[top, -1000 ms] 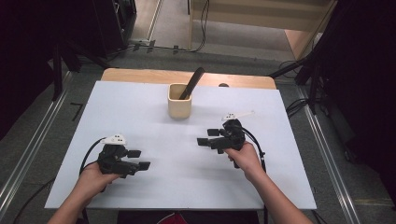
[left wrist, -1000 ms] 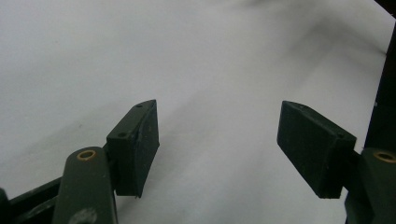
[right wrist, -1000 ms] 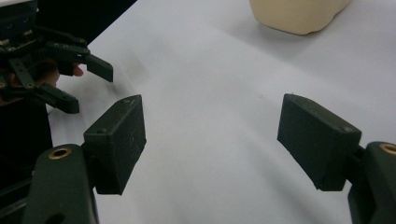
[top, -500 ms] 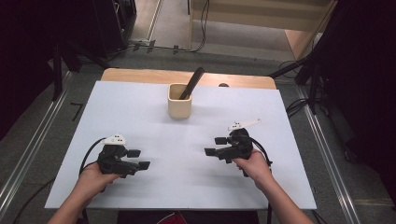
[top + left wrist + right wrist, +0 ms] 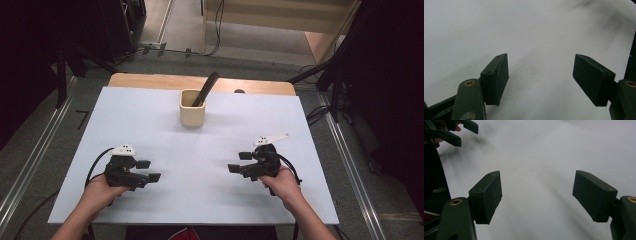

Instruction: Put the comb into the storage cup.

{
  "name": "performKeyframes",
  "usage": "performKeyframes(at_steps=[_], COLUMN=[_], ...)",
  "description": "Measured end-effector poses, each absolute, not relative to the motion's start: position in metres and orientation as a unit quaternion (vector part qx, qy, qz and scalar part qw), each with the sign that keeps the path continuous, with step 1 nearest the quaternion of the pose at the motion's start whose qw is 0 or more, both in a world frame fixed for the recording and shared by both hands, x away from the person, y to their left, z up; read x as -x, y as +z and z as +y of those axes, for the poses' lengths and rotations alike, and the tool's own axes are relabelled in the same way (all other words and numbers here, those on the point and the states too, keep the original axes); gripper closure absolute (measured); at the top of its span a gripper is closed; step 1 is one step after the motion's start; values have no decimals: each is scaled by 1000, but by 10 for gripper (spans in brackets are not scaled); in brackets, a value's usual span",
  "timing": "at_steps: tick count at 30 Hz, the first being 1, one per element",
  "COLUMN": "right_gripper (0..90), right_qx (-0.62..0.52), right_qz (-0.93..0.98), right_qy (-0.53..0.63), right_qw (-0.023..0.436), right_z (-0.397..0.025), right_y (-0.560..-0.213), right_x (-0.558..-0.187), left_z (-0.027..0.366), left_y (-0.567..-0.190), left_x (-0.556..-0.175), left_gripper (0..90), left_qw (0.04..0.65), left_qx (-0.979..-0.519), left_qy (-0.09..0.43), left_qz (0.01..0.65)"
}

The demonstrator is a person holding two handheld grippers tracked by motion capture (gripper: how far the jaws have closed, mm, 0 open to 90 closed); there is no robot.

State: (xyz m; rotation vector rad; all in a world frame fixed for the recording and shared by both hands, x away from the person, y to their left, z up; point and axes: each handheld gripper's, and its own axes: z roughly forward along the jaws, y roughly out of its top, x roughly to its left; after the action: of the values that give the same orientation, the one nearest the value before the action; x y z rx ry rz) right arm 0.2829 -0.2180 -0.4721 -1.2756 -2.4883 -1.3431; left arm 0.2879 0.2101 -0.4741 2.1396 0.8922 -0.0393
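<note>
white table (image 5: 150, 115) — grey floor (image 5: 45, 150), dark surroundings.

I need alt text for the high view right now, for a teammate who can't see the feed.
Two hands hold open grippers low over a white table, the left gripper and right gripper pointing at each other with nothing between their jaws. Toward the far edge stands a beige cup with a dark utensil leaning in it.

cup (image 5: 192, 114) behind both claws, spatula (image 5: 206, 88) in cup
</note>
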Motion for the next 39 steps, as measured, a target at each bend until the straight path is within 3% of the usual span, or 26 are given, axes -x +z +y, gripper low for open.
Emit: performKeyframes(at_steps=[39], right_gripper=[216], right_qx=[449], right_qz=[-790], right_qy=[-419], right_qw=[-4], right_z=[-262], right_y=[-488], right_x=[-258], left_z=[212], left_y=[-475], left_x=[-285], left_gripper=[302], left_qw=[393], left_qx=[-851], left_qy=[-13], left_qz=[348])
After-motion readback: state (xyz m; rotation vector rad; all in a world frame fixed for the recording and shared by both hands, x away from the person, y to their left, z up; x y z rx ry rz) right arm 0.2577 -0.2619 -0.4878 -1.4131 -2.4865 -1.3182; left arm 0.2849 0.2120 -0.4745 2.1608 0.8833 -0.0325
